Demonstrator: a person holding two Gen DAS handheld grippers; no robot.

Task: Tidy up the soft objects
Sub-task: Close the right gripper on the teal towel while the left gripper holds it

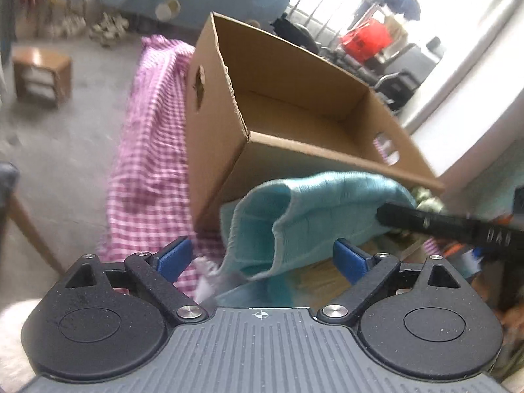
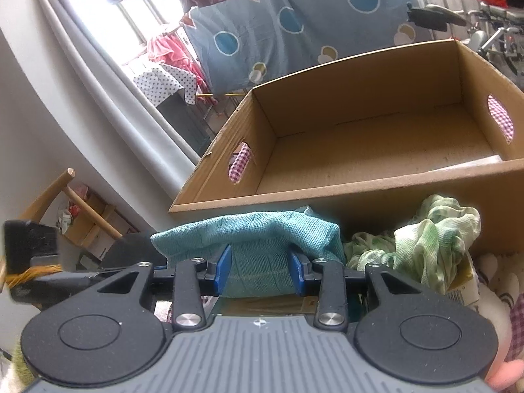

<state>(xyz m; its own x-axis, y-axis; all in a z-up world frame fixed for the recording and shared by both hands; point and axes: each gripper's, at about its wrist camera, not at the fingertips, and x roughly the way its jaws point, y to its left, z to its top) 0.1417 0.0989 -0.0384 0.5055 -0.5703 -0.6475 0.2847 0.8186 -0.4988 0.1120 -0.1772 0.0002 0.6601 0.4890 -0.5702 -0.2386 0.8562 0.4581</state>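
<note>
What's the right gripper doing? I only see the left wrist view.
Observer: The right gripper is shut on the teal cloth, a bunched fold between its blue pads.
Operator: Anything beside the cloth?
Observer: A crumpled green-and-white cloth lies right of it, against the cardboard box.
Operator: Is the box loaded?
Observer: From the right wrist view, its floor looks bare.
</note>
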